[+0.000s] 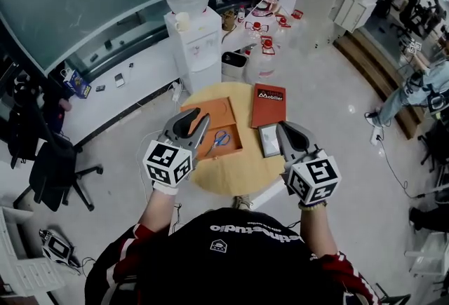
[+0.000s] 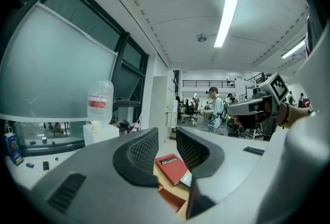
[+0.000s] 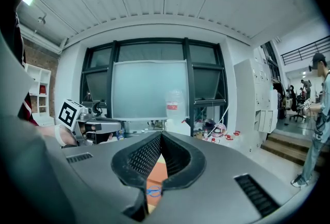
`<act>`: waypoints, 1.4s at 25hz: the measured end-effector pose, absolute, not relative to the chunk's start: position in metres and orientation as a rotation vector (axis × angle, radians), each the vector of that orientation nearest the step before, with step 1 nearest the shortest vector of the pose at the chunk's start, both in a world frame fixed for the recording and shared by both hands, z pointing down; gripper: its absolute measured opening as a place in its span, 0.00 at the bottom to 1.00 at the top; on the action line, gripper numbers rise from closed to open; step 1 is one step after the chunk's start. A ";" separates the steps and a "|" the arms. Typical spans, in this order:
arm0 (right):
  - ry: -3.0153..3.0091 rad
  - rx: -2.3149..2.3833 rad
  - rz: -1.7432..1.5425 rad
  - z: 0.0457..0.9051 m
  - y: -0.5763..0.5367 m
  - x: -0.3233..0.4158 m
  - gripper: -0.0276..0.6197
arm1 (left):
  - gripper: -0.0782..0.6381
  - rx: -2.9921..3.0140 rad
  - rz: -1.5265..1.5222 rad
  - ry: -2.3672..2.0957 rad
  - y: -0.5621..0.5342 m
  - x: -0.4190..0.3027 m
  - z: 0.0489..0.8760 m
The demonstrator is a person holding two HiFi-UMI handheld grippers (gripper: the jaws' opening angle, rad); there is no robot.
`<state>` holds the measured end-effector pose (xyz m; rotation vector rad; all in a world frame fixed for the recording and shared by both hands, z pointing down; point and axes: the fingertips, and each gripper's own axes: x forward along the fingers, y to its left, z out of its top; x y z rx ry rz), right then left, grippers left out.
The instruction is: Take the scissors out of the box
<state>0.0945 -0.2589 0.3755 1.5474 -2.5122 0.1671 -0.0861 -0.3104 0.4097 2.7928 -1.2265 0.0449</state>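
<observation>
Scissors (image 1: 220, 139) lie inside the open orange box (image 1: 226, 113) — left tool (image 1: 197, 118) parted, right tool (image 1: 282, 128) closed, both empty.

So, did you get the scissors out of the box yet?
Not yet. Done: the box lies open on the table. In hand: nothing. The left gripper hovers by the box with its jaws apart and empty, and the right gripper is shut on nothing. Left to do: the scissors lie inside the box, so gripping and lifting them out remain.

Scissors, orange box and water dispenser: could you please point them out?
scissors (image 1: 221, 138), head view, blue handles.
orange box (image 1: 219, 113), head view, bare orange surface.
water dispenser (image 1: 196, 45), head view, white cabinet front.
</observation>
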 end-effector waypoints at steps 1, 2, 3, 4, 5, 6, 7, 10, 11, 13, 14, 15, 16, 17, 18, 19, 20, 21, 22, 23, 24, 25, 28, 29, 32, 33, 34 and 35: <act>-2.513 1.547 0.170 0.377 -0.259 0.095 0.09 | 0.26 2.796 0.052 -1.223 -0.311 -0.084 0.412; -2.515 1.548 0.176 0.378 -0.260 0.095 0.09 | 0.26 2.798 0.061 -1.221 -0.312 -0.083 0.414; -2.522 1.550 0.186 0.379 -0.261 0.095 0.09 | 0.26 2.799 0.073 -1.219 -0.314 -0.081 0.417; -2.528 1.553 0.197 0.380 -0.262 0.095 0.09 | 0.26 2.799 0.086 -1.216 -0.315 -0.080 0.420; -2.527 1.554 0.203 0.382 -0.263 0.096 0.09 | 0.26 2.799 0.097 -1.213 -0.317 -0.079 0.423; -2.520 1.554 0.203 0.383 -0.264 0.097 0.09 | 0.26 2.796 0.106 -1.208 -0.319 -0.077 0.427; -2.513 1.553 0.203 0.385 -0.264 0.098 0.09 | 0.26 2.791 0.111 -1.202 -0.320 -0.077 0.430; -2.505 1.554 0.213 0.389 -0.265 0.099 0.09 | 0.26 2.774 0.132 -1.182 -0.325 -0.074 0.443; -2.504 1.556 0.219 0.391 -0.265 0.099 0.09 | 0.26 2.772 0.143 -1.179 -0.327 -0.073 0.447; -2.500 1.560 0.230 0.394 -0.265 0.101 0.09 | 0.26 2.769 0.162 -1.171 -0.330 -0.070 0.455; -2.499 1.561 0.235 0.396 -0.266 0.102 0.09 | 0.26 2.765 0.165 -1.167 -0.331 -0.069 0.459; -2.499 1.560 0.240 0.397 -0.266 0.102 0.09 | 0.26 2.760 0.165 -1.163 -0.332 -0.068 0.463; -2.498 1.559 0.244 0.398 -0.266 0.102 0.09 | 0.26 2.755 0.166 -1.159 -0.334 -0.067 0.468; -2.498 1.557 0.247 0.400 -0.267 0.103 0.09 | 0.26 2.753 0.172 -1.159 -0.336 -0.065 0.472; -2.498 1.557 0.250 0.402 -0.268 0.104 0.09 | 0.26 2.756 0.185 -1.161 -0.339 -0.064 0.477; -2.499 1.558 0.254 0.403 -0.269 0.105 0.09 | 0.26 2.763 0.204 -1.164 -0.341 -0.062 0.482; -2.498 1.560 0.259 0.405 -0.271 0.107 0.09 | 0.26 2.770 0.226 -1.164 -0.344 -0.059 0.487; -2.497 1.563 0.264 0.407 -0.272 0.108 0.09 | 0.26 2.774 0.247 -1.160 -0.346 -0.057 0.494; -2.494 1.565 0.271 0.410 -0.273 0.109 0.09 | 0.26 2.773 0.265 -1.152 -0.348 -0.056 0.500; -2.491 1.566 0.280 0.412 -0.273 0.110 0.09 | 0.26 2.770 0.279 -1.143 -0.350 -0.055 0.507; -2.487 1.566 0.288 0.415 -0.273 0.111 0.09 | 0.26 2.764 0.289 -1.136 -0.351 -0.054 0.513; -2.484 1.566 0.294 0.416 -0.274 0.112 0.09 | 0.26 2.759 0.299 -1.130 -0.353 -0.053 0.519; -2.480 1.575 0.300 0.417 -0.279 0.114 0.09 | 0.26 2.761 0.353 -1.120 -0.360 -0.050 0.534; -2.477 1.580 0.303 0.418 -0.280 0.115 0.09 | 0.26 2.771 0.388 -1.119 -0.362 -0.049 0.540; -2.465 1.586 0.318 0.426 -0.279 0.116 0.09 | 0.26 2.799 0.482 -1.099 -0.361 -0.044 0.560; -2.462 1.587 0.327 0.429 -0.279 0.116 0.09 | 0.26 2.796 0.496 -1.087 -0.361 -0.043 0.567; -2.463 1.590 0.339 0.431 -0.279 0.115 0.09 | 0.27 2.788 0.506 -1.076 -0.361 -0.042 0.574; -2.466 1.595 0.352 0.432 -0.280 0.115 0.09 | 0.27 2.782 0.520 -1.067 -0.361 -0.041 0.580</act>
